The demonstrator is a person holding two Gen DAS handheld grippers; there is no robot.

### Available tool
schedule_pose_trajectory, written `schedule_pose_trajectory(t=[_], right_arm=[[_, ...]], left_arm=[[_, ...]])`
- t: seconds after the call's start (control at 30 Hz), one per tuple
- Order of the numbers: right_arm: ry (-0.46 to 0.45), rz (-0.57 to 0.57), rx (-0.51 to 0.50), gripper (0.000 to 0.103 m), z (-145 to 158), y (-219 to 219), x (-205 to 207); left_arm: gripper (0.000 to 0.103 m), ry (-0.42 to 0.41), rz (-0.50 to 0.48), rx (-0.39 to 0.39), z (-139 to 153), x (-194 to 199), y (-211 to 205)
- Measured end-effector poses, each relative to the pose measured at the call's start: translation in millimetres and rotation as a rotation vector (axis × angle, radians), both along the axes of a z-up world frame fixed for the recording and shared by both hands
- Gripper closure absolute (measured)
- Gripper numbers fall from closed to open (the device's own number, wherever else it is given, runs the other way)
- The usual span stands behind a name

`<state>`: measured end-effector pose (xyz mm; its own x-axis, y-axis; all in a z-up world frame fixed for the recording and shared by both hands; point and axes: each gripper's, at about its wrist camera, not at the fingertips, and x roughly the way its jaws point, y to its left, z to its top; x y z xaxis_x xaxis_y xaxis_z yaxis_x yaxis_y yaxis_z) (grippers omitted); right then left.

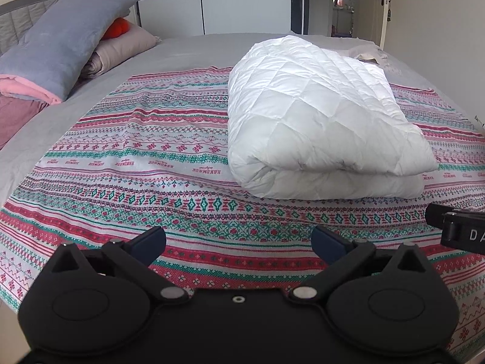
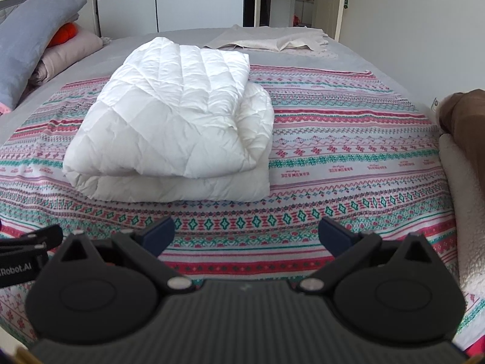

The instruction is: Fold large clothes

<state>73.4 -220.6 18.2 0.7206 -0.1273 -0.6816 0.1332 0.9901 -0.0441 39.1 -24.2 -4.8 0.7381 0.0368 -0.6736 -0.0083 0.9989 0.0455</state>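
Where the bed [image 2: 188,35] fills both views, white quilt [image 2: 169,121] folded into a thick bundle, resting on a patterned sheet [image 2: 348,139] spread flat across the mattress. Left tool [image 1: 238,241] held low over the near edge of the sheet, jaws spread wide, nothing between them. Right tool [image 2: 245,232] likewise wide apart and empty, just beside the left, both short of the quilt and not touching it. Seen from the right, quilt lying left of centre; seen from the left, right of centre. Pillows [image 1: 60,39] stacked at the far left, a pale cloth [image 2: 272,41] beyond the quilt. Quilt probably light but bulky, soft, puffy, springy, likely to slip or balloon open. Best taken by pinching all layers together at the near rounded fold, one tool toward each end. Sheet thin and limp, likely to drag and wrinkle.
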Motion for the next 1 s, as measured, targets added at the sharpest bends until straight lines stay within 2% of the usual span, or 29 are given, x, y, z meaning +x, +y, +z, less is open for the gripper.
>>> schedule_pose_trajectory(t=[1.0], right_arm=[[0.017,0.006,0.003,0.000,-3.8,-0.5,1.6]], left_arm=[[0.000,0.004,-0.004,0.004,-0.2,-1.1,-1.9]])
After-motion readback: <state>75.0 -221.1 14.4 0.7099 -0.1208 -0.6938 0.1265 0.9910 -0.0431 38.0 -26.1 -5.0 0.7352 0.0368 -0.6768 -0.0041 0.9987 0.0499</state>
